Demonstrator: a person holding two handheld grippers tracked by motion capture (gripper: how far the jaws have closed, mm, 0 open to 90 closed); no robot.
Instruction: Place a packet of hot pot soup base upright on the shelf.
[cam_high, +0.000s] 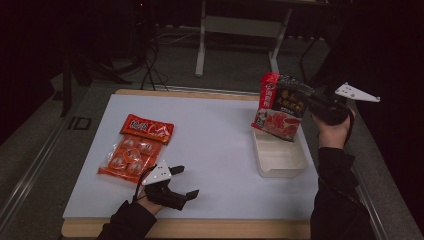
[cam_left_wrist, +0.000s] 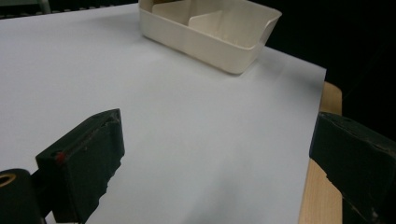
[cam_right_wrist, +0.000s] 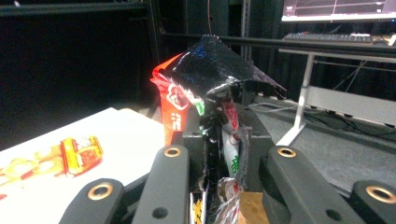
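Near edge of the tabletop (cam_high: 215, 150), left part: the left gripper (cam_high: 186, 182) rests low over the white surface, held by a hand (cam_high: 150, 202) in a dark sleeve. Its jaws stand wide apart with nothing between them; in the left gripper view, bare white surface fills the gap, and the wooden rim of the tabletop runs beside one jaw.

Just beyond that gripper, toward the left edge, lies the orange snack pack (cam_high: 136, 148), flat, with its red header pointing to the far side. It is near the gripper but apart from it. In the right gripper view the same pack (cam_right_wrist: 70, 156) appears at lower left.

At the right edge sits the cream tray (cam_high: 280, 161), an open box with an inner divider; in the left gripper view it (cam_left_wrist: 210, 39) stands across the white surface from the jaws.

Above the far end of the tray, the right gripper (cam_high: 311, 106), carried by the right hand (cam_high: 334, 131), holds the black-and-red pouch (cam_high: 281, 107) upright in the air. The jaws are closed narrowly on the pouch's edge; the right gripper view shows the crumpled foil (cam_right_wrist: 210, 88) pinched between them. The pouch's lower edge hangs close over the tray; whether it touches the tray cannot be told.
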